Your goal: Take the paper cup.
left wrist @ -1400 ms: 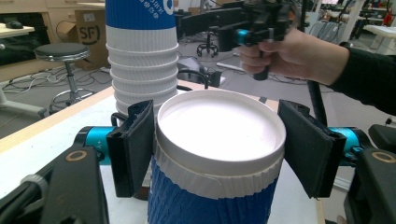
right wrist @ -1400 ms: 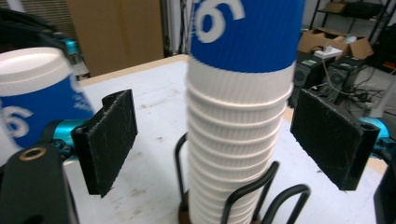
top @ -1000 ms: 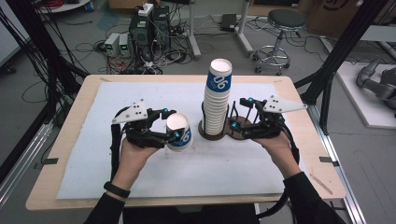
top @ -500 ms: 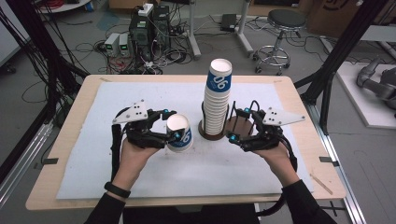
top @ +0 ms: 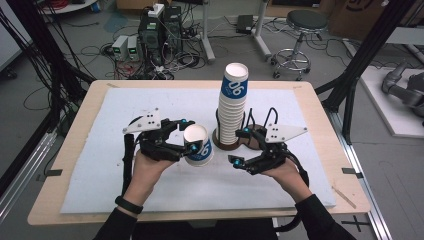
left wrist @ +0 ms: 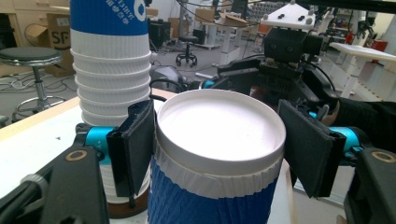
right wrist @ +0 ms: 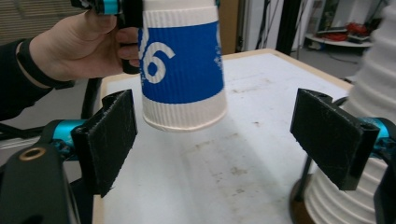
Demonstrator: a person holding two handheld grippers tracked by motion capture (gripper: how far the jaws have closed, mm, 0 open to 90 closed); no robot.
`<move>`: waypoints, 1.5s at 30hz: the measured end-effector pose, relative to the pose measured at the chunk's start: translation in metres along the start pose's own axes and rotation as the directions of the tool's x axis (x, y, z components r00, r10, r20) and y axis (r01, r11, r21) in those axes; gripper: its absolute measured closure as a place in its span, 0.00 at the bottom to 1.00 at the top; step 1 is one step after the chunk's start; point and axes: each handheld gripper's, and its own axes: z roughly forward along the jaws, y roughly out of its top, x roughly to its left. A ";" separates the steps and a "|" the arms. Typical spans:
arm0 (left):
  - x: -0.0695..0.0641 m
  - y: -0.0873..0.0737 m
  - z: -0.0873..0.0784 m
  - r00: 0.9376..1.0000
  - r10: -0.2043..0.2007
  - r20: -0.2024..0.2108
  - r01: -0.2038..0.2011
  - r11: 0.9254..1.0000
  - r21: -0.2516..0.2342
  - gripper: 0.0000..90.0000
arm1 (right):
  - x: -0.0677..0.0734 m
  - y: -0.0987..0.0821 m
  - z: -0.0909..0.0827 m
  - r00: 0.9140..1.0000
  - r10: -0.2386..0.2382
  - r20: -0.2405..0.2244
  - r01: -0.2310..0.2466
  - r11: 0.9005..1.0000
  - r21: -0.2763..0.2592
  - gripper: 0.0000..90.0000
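A robotics lab with a test rig.
Black computer towers and tangled cables are sitting on the grey floor behind the wooden counter, black metal frame posts are flanking it, and a round grey swivel stool is standing nearby.

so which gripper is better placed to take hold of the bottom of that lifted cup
Right. The right gripper is open, its pads flanking the cup base; the left gripper already clamps the rim.

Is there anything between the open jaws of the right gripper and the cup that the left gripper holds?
No. The right gripper view shows just bare white mat between the right gripper and the raised cup.
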 end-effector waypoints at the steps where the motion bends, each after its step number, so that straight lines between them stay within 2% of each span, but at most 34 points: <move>1: -0.001 0.000 0.001 1.000 -0.002 0.011 0.002 1.000 -0.003 0.33 | 0.001 -0.001 0.002 1.000 0.003 -0.005 -0.003 1.000 0.004 0.17; 6: -0.006 0.000 0.008 0.999 0.002 0.043 -0.003 1.000 0.004 0.33 | 0.007 -0.004 0.018 0.999 0.007 -0.042 -0.006 0.999 0.038 0.17; 11: -0.011 -0.001 0.017 0.997 0.008 0.076 -0.009 1.000 0.011 0.33 | 0.011 -0.007 0.029 0.999 0.006 -0.052 -0.003 0.998 0.063 0.17; 14: -0.013 -0.002 0.021 0.996 0.003 0.091 -0.004 1.000 0.013 0.33 | 0.012 -0.008 0.031 0.998 0.030 -0.060 -0.026 0.998 0.063 0.17; 19: -0.015 -0.004 0.027 0.995 0.003 0.104 -0.005 1.000 0.022 0.33 | 0.014 -0.009 0.033 0.995 0.045 -0.089 -0.039 0.997 0.067 0.17; 25: -0.016 -0.006 0.031 0.993 -0.007 0.121 0.006 1.000 0.008 0.34 | 0.014 -0.010 0.036 0.994 0.058 -0.095 -0.051 0.995 0.081 0.17; 31: -0.018 -0.008 0.035 0.991 -0.012 0.134 0.010 1.000 0.010 0.34 | 0.017 -0.011 0.042 0.992 0.040 -0.121 -0.027 0.994 0.103 0.17; 36: -0.018 -0.008 0.036 0.990 -0.014 0.143 0.011 1.000 0.025 0.33 | 0.016 -0.011 0.040 0.991 0.010 -0.130 0.006 0.993 0.119 0.24; 37: -0.017 -0.007 0.036 0.989 -0.017 0.145 0.011 0.999 0.040 0.33 | 0.016 -0.010 0.039 0.992 0.004 -0.130 0.012 0.992 0.122 0.25; 40: -0.017 -0.002 0.037 0.987 -0.016 0.158 -0.002 0.994 0.111 0.27 | 0.016 -0.008 0.037 0.991 -0.014 -0.136 0.035 0.988 0.154 0.26; 41: -0.018 0.001 0.037 0.987 -0.006 0.163 -0.019 0.989 0.147 0.26 | 0.016 -0.007 0.037 0.991 -0.015 -0.136 0.039 0.984 0.173 0.26; 42: -0.019 0.002 0.038 0.985 0.000 0.170 -0.031 0.984 0.176 0.26 | 0.016 -0.006 0.036 0.990 -0.030 -0.138 0.058 0.978 0.198 0.26; 43: -0.021 0.004 0.040 0.984 0.005 0.177 -0.044 0.974 0.221 0.25 | 0.017 -0.005 0.035 0.989 -0.043 -0.141 0.072 0.975 0.211 0.26; 45: -0.023 0.005 0.042 0.985 0.026 0.170 -0.072 0.959 0.272 0.24 | 0.018 -0.003 0.034 0.988 -0.060 -0.142 0.094 0.965 0.246 0.26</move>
